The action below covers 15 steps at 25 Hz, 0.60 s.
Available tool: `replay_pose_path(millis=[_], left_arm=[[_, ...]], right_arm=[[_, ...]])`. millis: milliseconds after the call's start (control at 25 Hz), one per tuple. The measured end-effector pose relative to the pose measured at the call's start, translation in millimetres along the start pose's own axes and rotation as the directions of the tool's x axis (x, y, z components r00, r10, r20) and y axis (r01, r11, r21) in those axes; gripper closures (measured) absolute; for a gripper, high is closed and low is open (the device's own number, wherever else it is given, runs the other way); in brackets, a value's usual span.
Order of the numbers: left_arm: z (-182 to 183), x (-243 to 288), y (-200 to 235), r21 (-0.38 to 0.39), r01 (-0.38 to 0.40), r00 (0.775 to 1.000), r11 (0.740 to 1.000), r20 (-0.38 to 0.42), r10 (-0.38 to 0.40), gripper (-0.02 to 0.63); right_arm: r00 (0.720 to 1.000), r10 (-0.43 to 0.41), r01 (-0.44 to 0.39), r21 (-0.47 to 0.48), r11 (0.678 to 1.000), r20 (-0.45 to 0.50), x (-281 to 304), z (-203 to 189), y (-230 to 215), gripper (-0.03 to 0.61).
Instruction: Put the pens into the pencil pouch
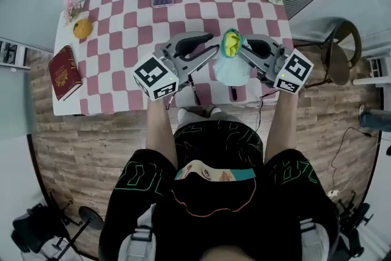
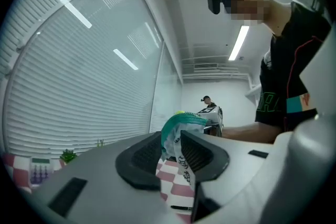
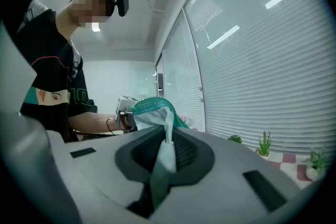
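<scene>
1. Right gripper: clenched on a fold of the pencil pouch, cloth pinched flat between the pads.
2. Left gripper: released, jaws apart. Opposite pouch edge lies loose between them, checked cloth visible through the gap, no pinch evident.
3. Pouch raised between the two grippers, above the near part of the table.
4. Handling of pouch, as judged: light, soft, floppy, likely to sag from a single grip. Best taken at the rim on both sides to keep the mouth spread.
5. Handling of pens, as judged: light, stiff, smooth, apt to roll. Best pinched mid-barrel.
6. Count: one pouch and two pens, left pen and right pen. Both lie on the table near its front edge, neither in the pouch.
</scene>
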<state>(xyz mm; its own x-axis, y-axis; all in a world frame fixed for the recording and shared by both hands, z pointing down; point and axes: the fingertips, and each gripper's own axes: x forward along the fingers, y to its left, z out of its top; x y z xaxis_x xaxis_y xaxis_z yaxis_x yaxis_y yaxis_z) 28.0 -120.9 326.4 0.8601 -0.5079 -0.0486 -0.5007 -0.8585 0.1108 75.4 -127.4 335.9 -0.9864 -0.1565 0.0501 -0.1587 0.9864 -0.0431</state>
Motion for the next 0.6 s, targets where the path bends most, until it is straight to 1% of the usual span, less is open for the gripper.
replay_pose_path(millis=[160, 280, 360, 440, 600], left_arm=[[8.5, 24.2, -21.7, 0.07, 0.099, 0.995, 0.993, -0.014, -0.099, 0.457], [12.8, 39.9, -36.9, 0.088, 0.174, 0.985, 0.981, -0.025, -0.173, 0.425], [14.1, 50.2, -46.6, 0.096, 0.217, 0.976, 0.971, -0.037, -0.214, 0.414], [15.2, 59.6, -52.4, 0.104, 0.237, 0.971, 0.966, -0.046, -0.234, 0.414], [23.5, 69.9, -52.6, 0.109, 0.228, 0.974, 0.968, -0.023, -0.226, 0.424]], right_arm=[[0.997, 0.083, -0.083, -0.031, 0.996, -0.008, -21.7, 5.9, 5.5, 0.554], [0.991, 0.136, -0.137, -0.049, 0.989, -0.016, -33.5, 9.7, 8.5, 0.554], [0.985, 0.168, -0.17, -0.062, 0.983, -0.034, -38.3, 10.1, 10.3, 0.554], [0.98, 0.192, -0.195, -0.073, 0.978, -0.048, -41.8, 10.9, 10.1, 0.554], [0.975, 0.218, -0.221, -0.081, 0.972, -0.037, -48.1, 16.1, 5.0, 0.554]])
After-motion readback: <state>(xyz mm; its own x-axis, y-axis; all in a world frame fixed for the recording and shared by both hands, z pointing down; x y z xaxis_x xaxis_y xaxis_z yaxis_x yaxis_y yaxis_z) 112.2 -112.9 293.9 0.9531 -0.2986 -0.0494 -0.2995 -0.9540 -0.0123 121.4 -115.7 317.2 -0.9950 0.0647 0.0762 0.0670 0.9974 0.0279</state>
